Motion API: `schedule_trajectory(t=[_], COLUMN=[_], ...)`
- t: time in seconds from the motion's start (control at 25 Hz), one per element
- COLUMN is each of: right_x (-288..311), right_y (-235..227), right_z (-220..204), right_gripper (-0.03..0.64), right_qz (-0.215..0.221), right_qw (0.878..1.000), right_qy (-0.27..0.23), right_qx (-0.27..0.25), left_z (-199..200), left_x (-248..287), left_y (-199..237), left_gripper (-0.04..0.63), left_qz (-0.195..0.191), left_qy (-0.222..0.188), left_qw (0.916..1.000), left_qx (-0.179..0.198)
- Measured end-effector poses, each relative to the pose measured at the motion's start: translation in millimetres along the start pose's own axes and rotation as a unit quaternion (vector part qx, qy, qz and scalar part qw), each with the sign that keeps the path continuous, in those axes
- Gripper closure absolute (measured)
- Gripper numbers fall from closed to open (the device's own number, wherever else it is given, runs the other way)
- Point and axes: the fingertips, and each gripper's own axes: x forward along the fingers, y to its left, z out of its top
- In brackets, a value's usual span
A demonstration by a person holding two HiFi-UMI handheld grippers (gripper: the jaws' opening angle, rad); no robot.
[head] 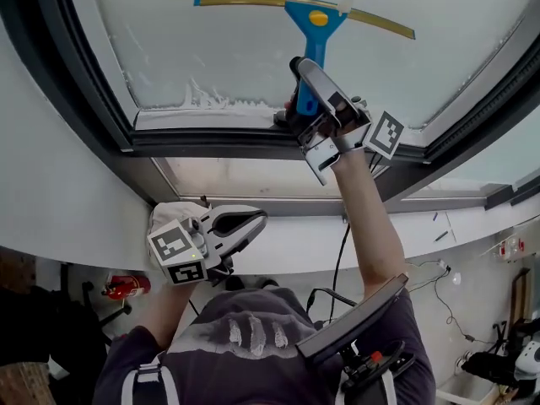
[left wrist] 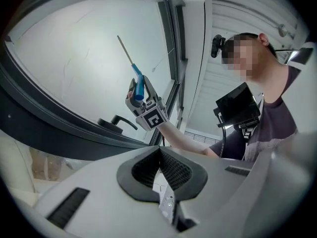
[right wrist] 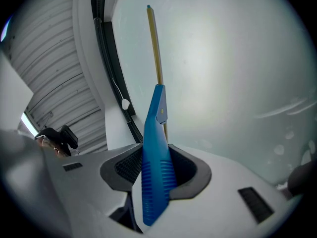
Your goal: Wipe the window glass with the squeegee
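Observation:
The squeegee (head: pixel 313 17) has a blue handle and a long yellow blade, and its blade lies against the window glass (head: pixel 245 49) near the top of the head view. My right gripper (head: pixel 302 78) is raised to the pane and shut on the blue handle. In the right gripper view the ribbed handle (right wrist: pixel 154 182) stands between the jaws, with the blade (right wrist: pixel 154 43) running up the glass. My left gripper (head: pixel 245 222) hangs lower, below the window frame, shut with nothing in it. From the left gripper (left wrist: pixel 159 155) I see the right gripper (left wrist: pixel 139 97) holding the squeegee (left wrist: pixel 138 82).
A line of white foam (head: pixel 202 99) sits along the pane's lower edge. A dark window frame (head: pixel 211 142) surrounds the glass, with a black window handle (left wrist: pixel 116 123) on it. A white cord pull (right wrist: pixel 126 103) hangs beside the frame. Cables (head: pixel 337 260) and a red extinguisher (head: pixel 126 287) lie below.

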Motion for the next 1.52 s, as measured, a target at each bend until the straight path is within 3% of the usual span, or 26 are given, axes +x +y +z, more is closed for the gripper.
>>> schedule_trajectory(t=[0.24, 0.64, 1.52], right_x=[-9, -17, -46], right_y=[-7, -16, -32], right_z=[-11, -24, -53], right_gripper=[0.477, 0.477, 0.477], right_qz=[0.003, 0.006, -0.014], right_qw=[1.0, 0.999, 0.994], right_qy=[-0.009, 0.0, 0.016], right_qx=[0.016, 0.033, 0.104], left_z=[5, 13, 2], left_x=[-7, -7, 5], left_y=[3, -5, -2], left_gripper=[0.589, 0.589, 0.589], left_qz=[0.047, 0.082, 0.108], left_qy=[-0.005, -0.018, -0.021], left_qw=[0.9989, 0.9961, 0.9939], left_qx=[0.009, 0.025, 0.013])
